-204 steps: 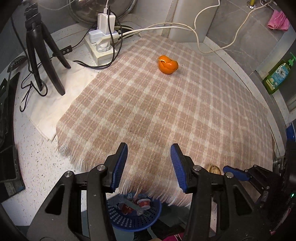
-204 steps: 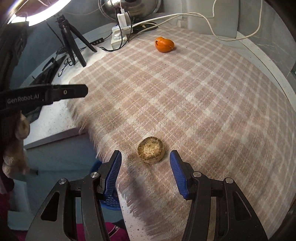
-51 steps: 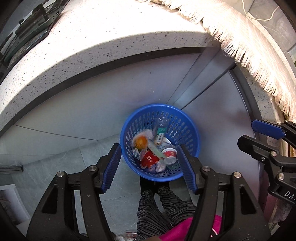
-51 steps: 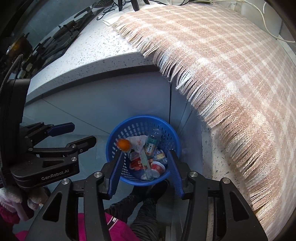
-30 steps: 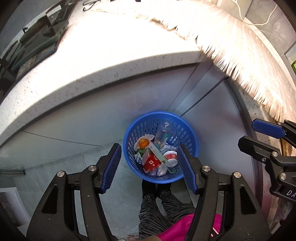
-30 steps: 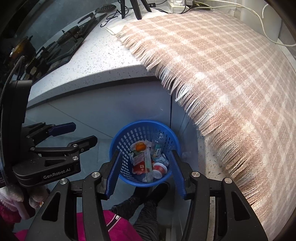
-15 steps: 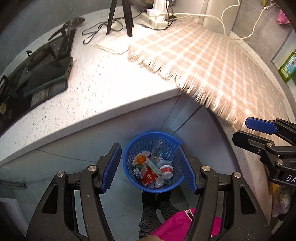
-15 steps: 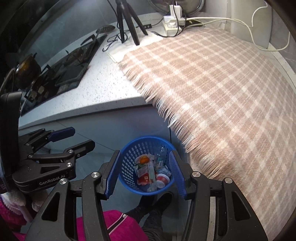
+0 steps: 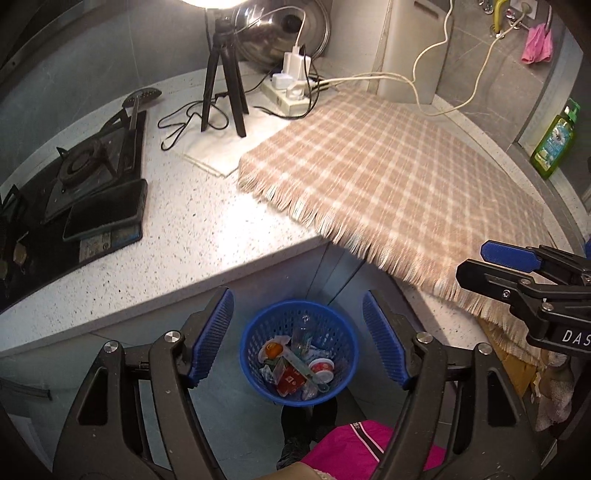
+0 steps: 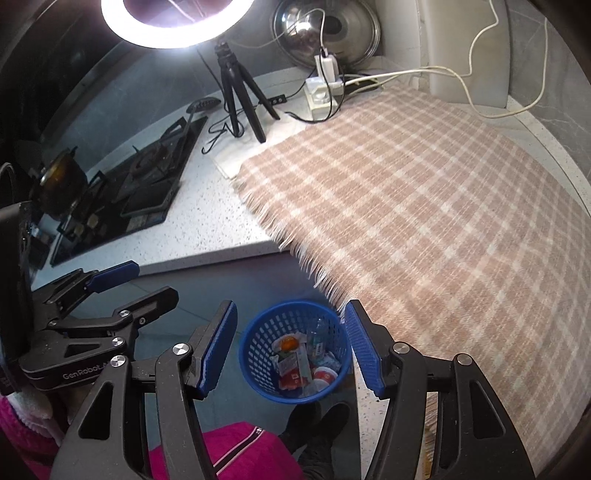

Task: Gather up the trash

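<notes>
A blue plastic basket (image 9: 255, 343) (image 10: 255, 350) stands on the floor below the counter edge, holding several pieces of trash, among them an orange peel (image 9: 273, 349) (image 10: 289, 343), a red carton and a small bottle. My left gripper (image 9: 298, 334) hangs high above the basket, its jaws opening with nothing between them. My right gripper (image 10: 290, 345) is beside it, also above the basket, jaws opening and empty. Each gripper shows at the side of the other's view. The plaid cloth (image 9: 388, 177) (image 10: 424, 206) on the counter carries no trash.
A speckled white counter (image 9: 192, 229) holds a gas hob (image 9: 92, 162) on the left, a black tripod (image 9: 221, 81) with a ring light (image 10: 173, 22), a power strip (image 9: 291, 92) with cables and a green bottle (image 9: 554, 144) at right. Pink clothing and dark shoes show beneath.
Both grippers have risen from close over the basket to above the counter edge, so the counter and cloth have come into view. Both pairs of jaws stand wider.
</notes>
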Tool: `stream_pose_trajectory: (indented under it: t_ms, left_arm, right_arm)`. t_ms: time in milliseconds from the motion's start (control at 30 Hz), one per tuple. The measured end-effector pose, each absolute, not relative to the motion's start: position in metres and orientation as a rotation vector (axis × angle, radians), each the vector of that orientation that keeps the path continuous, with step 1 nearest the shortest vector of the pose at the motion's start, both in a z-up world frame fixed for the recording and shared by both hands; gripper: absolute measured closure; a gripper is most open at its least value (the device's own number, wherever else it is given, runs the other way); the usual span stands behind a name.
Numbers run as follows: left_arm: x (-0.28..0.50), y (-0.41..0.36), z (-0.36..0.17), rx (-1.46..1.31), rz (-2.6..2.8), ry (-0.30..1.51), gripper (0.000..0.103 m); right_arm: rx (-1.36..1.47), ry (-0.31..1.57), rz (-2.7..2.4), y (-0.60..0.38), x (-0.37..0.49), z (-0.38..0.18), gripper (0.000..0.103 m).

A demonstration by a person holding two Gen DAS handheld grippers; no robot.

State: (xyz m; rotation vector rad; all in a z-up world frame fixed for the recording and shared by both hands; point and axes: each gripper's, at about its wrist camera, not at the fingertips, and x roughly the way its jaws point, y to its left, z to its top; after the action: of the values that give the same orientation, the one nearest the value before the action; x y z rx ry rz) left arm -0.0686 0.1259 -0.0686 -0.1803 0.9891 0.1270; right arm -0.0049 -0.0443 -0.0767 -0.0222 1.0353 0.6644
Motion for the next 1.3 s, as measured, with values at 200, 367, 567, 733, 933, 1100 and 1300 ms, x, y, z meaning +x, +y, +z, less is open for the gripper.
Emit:
stream_pose_trajectory:
  t_ms: [200,367,567,733,933,1100,1300]
  left_arm:
    - [-0.066,0.118,-0.05,-0.174,0.116,0.947,0.028]
    - [-0.062,0.111,-0.035,-0.171,0.113,0.906,0.024]
    - [-0.054,0.099,-0.018,-0.157,0.094,0.856,0.019]
    - [-0.047,0.086,-0.005,-0.15,0.071,0.82,0.01]
    - [-0.038,0.07,0.008,-0.134,0.05,0.787,0.005]
    - [-0.03,0.058,0.012,-0.133,0.042,0.772,0.004]
    - [-0.02,0.046,0.013,-0.133,0.027,0.782,0.004]
  right_arm:
    - [-0.019,0.987,0.641,-0.054,-0.006,-0.059,0.043]
    - [-0.005,0.954,0.618,-0.064,-0.006,-0.046,0.036]
    - [-0.014,0.914,0.579,-0.075,-0.005,-0.031,0.034]
    - [-0.011,0.897,0.538,-0.085,-0.001,-0.025,0.028]
    - [0.022,0.879,0.497,-0.107,0.008,-0.019,0.028]
    - [0.052,0.866,0.465,-0.125,0.015,-0.015,0.028]
    - [0.063,0.863,0.443,-0.139,0.024,-0.014,0.028]
